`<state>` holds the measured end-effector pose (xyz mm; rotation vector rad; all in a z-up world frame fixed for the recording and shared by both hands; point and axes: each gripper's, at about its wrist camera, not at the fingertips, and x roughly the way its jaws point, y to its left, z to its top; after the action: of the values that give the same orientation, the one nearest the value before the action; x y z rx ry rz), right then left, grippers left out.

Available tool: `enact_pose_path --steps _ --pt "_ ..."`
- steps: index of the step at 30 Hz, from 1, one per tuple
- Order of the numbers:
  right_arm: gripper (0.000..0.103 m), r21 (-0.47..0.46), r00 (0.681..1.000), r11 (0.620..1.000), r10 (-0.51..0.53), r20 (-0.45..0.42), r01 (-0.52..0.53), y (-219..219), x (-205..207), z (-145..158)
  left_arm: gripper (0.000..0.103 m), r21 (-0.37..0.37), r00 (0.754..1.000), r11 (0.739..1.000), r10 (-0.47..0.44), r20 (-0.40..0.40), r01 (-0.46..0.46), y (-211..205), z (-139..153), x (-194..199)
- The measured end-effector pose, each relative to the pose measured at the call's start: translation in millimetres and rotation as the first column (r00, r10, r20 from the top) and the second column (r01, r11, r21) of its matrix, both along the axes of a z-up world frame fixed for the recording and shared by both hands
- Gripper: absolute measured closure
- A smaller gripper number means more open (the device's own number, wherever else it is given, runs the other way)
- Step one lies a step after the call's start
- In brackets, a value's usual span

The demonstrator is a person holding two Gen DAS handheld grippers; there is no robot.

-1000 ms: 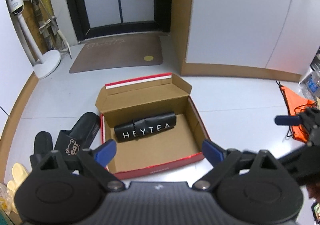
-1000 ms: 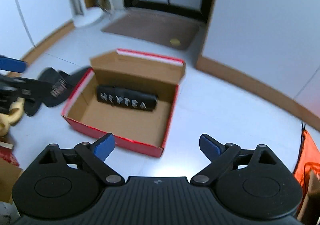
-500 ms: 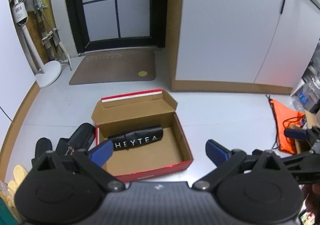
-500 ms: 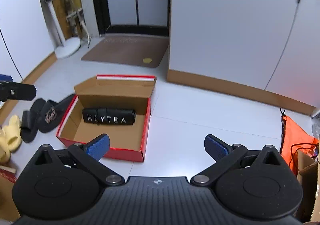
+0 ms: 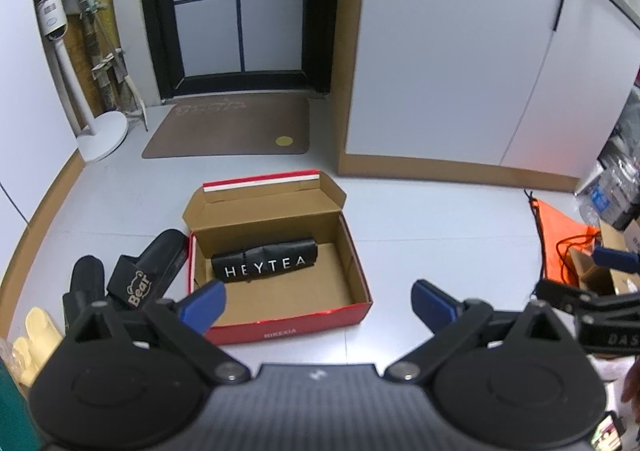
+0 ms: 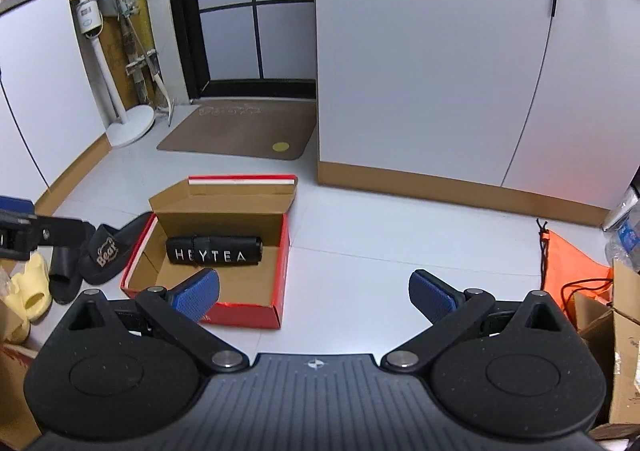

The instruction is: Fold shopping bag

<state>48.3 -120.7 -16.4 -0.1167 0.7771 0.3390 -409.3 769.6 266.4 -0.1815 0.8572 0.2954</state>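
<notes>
**Rolled bag in the box, both tongs empty**

The black rolled-up fabric shopping bag printed HEYTEA [image 5: 265, 265] lies along the back wall inside the open red cardboard shoe box with its brown lid flap raised [image 5: 362, 283], on the pale floor. The left gripper [image 5: 318, 305] hovers above the box's near edge with its blue-padded jaws spread wide and nothing between them. The right gripper [image 6: 314, 297] hangs likewise wide apart and empty, off the box's right side.

The bag looks light, soft and limp, probably a little slick; a thin cord seems to bind the roll. It would likely sag if lifted from one end, so a pinch at mid-roll, or one tong at each end, seems soundest.
</notes>
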Motion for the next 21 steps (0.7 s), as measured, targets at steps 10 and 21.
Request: enact_pose_path --steps 10,21 --pt "0.0 -0.009 0.999 1.0 -0.003 0.035 0.003 -5 -26 17 0.003 -0.012 1.0 1.0 0.025 0.014 -0.025 3 -3 -10" --pt "0.0 -0.065 0.998 0.997 0.04 0.044 -0.037 6 -53 25 0.003 0.026 0.995 0.997 -0.071 -0.066 0.072 -22 -21 -19"
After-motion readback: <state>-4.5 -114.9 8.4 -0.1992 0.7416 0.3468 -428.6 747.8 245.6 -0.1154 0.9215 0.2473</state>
